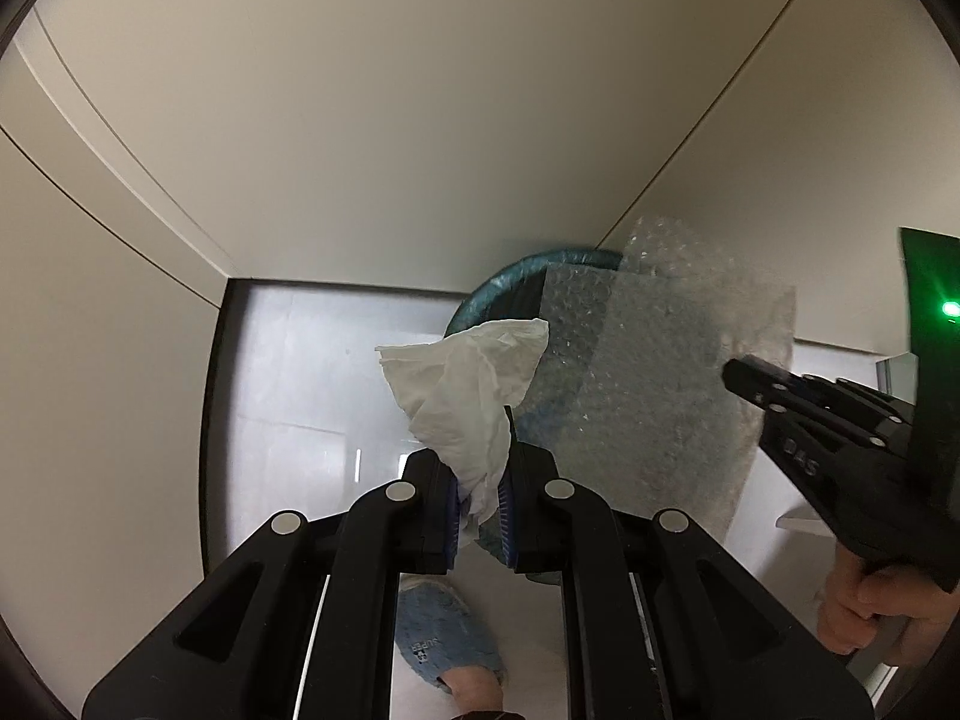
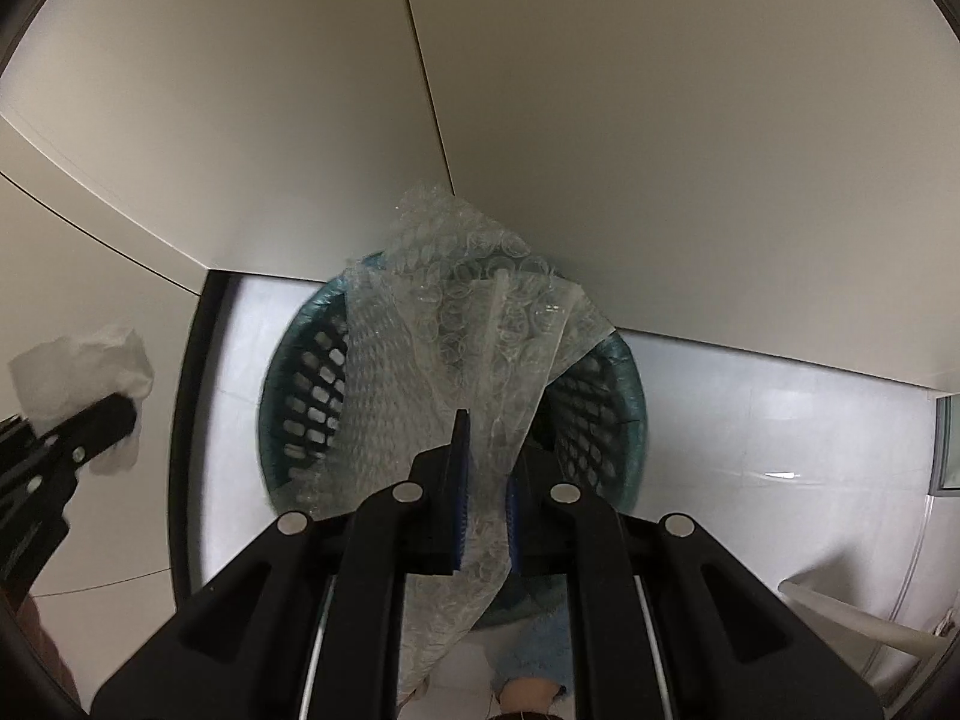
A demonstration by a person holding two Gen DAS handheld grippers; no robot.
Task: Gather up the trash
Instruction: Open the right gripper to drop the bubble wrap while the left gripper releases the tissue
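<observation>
- White tissue point(image 1: 474, 402), centre frame: my left gripper point(image 1: 480, 516) grasps it.
- Bubble wrap point(image 2: 456, 372): my right gripper point(image 2: 486, 516) clamps it, frame centre, over the teal basket point(image 2: 300, 414).

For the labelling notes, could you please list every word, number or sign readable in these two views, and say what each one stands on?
"SUPER": upside down on the blue slipper, with a small mark beside it too small to read.
"045", roughly: raised characters on the right gripper body; uncertain.
Tissue, bubble wrap, bin: no text.
</observation>
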